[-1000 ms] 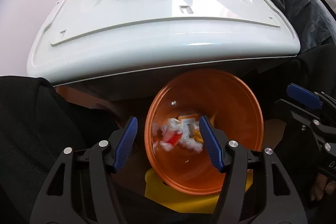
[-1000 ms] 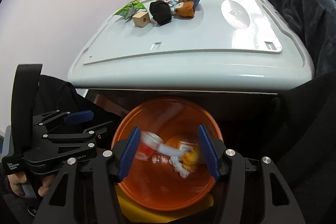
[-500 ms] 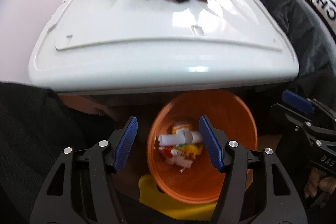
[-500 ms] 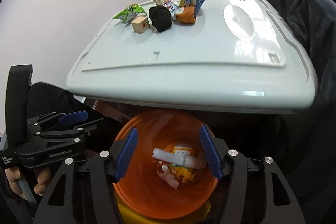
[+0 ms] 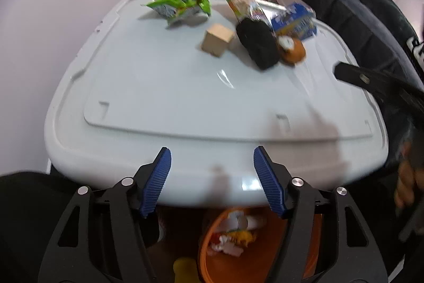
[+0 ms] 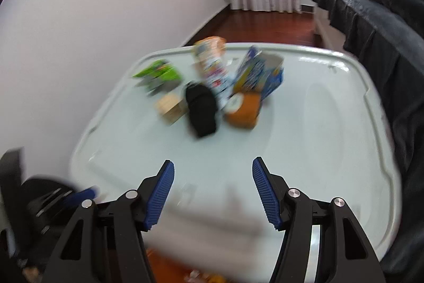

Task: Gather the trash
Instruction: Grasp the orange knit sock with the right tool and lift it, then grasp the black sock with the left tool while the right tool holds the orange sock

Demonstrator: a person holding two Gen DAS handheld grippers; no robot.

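Black gripper (image 5: 212, 182) frames, ribbed blue pads (image 5: 156, 183), silver screws.

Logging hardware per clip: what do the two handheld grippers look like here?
Both match. The left gripper and right gripper have matte black cut-out frames with silver pivot screws and two blue ribbed finger pads. No cables or markings show. A bare hand appears blurred at the left view's right edge.

You have three wrappers (image 5: 182, 5) (image 5: 239, 1) (image 5: 295, 21), one block (image 5: 217, 40), one black pouch (image 5: 258, 43), one orange cup (image 5: 291, 48) and one bin (image 5: 212, 259).
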